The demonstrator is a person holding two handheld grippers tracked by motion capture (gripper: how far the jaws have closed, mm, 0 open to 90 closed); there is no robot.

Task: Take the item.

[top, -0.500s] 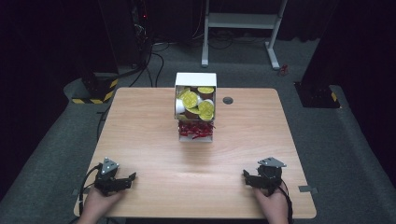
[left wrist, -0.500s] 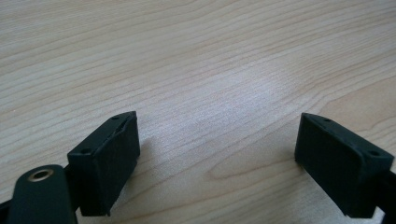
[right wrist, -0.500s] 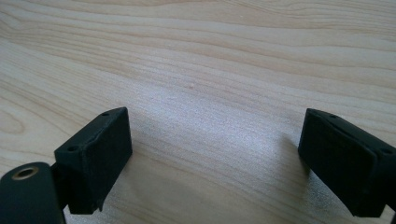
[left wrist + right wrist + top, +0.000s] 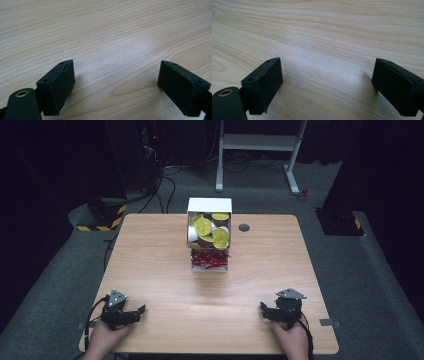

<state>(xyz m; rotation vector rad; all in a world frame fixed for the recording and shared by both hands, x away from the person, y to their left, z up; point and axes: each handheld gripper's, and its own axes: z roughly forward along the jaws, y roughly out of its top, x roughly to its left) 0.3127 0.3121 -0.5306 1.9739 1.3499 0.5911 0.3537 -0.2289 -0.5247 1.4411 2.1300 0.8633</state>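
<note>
White cardboard box (image 4: 209,234), packed with yellow-lidded cups (image 4: 203,226), sits at the far middle of the table (image 4: 150,270), its long axis running away from me. I have the left gripper (image 4: 139,310) and right gripper (image 4: 263,308) resting at the near edge (both well apart from the box, about equally far). Both have jaws spread wide with nothing but bare wood between them.

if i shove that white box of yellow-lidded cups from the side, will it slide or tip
The white cardboard box looks light and thin-walled, so it would probably slide on the smooth wooden table. It stands tall with the yellow-lidded cups stacked high, so a high push might tip it and spill them.
</note>
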